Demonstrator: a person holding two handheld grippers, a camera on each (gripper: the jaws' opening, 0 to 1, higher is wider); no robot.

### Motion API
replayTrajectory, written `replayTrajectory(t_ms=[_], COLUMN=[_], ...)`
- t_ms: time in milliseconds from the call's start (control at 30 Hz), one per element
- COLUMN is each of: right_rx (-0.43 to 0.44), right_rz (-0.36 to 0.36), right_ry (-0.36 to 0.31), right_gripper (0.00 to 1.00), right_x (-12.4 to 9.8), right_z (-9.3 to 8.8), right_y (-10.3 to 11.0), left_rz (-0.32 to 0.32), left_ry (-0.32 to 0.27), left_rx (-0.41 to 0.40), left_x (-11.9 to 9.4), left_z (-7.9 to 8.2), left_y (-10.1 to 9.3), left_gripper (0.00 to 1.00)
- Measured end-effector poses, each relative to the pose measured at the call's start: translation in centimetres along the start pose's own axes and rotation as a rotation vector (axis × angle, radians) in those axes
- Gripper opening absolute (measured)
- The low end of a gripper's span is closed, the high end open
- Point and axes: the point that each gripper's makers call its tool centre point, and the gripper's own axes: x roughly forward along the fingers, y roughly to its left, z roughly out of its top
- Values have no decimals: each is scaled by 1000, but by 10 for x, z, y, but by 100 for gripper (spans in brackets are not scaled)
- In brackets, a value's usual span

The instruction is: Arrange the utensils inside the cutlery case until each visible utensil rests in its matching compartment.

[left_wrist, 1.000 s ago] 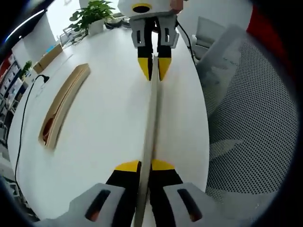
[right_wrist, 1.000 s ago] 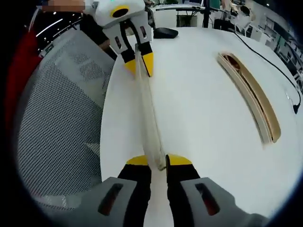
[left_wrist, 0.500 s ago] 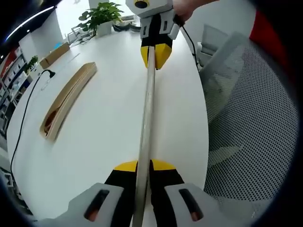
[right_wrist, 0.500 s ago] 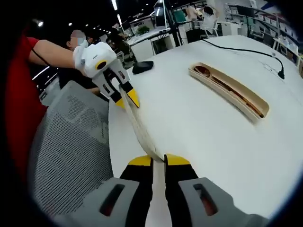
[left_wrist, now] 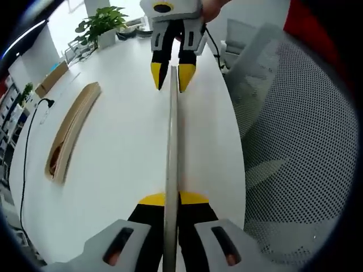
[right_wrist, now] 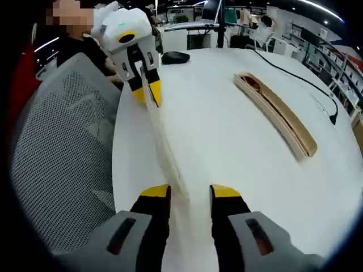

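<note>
A long thin pale panel [left_wrist: 171, 141] runs edge-on over the white table [left_wrist: 125, 158] and near its right edge. My left gripper [left_wrist: 173, 198] is shut on its near end. At the far end my right gripper [left_wrist: 171, 79] stands open, one yellow fingertip on each side of the panel. In the right gripper view the right gripper [right_wrist: 190, 191] is open, and the panel [right_wrist: 164, 147] ends between its jaws. The left gripper [right_wrist: 146, 93] clamps the far end there. The wooden cutlery case [left_wrist: 71, 127] [right_wrist: 278, 113] lies apart on the table with something reddish-brown in one end.
A grey mesh chair [left_wrist: 300, 141] [right_wrist: 62, 141] stands against the table edge beside the panel. A potted plant [left_wrist: 102, 22] and a black cable [left_wrist: 28, 141] are past the case. A black mouse [right_wrist: 174, 56] lies at the far end. A person holds the grippers.
My right gripper has opened and let go of its end of the panel. The left gripper stays shut on the other end. Both views have shifted with the hands.
</note>
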Motion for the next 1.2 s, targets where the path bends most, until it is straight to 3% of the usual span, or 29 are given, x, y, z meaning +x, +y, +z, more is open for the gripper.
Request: replayTrajectory(t_ms=[100,267,367,433,500,600,700,800,867,1033,1067,1200], right_rx=[1,-8,-36,-69,-42,-48,-52,-22,-44,32,61,154], right_rz=[22,32,63,121,140,158,198,248,250,274,247,308], right_ry=[-21,-28,-4,-50,-77,-71,-93,-37,-36,-59,-66,-104], right_gripper=[7,5,4,3,3,2,2,1,1,1,2,2], right_x=[1,2,-4,-13,-22,-29,-32,-32,-31,-35,-35,-36], right_z=[4,4,9,21,28,34,41,35,36,39,40,44], right_y=[4,10,17,25,27,26,28,35,35,33,28,33], left_rz=[1,7,-10,-24,-20,25,69,84,104,116,118,137], left_ry=[-7,-27,-35,-40,-60,-78,-41,-26,-29,-22,-24,-35], left_rx=[-28,-22,-81,-82,-111,-117,-115,-105,-117,-117,-148,-186], left_x=[-2,-6,-11,-15,-19,-21,-17,-13,-11,-11,-11,-11], left_z=[1,-2,0,-6,-7,-4,-9,-9,-9,-12,-14,-15], left_y=[-1,-3,-3,-3,-1,6,9,7,8,10,11,19], left_gripper=[4,4,4,4,5,10,16,20,22,25,25,31])
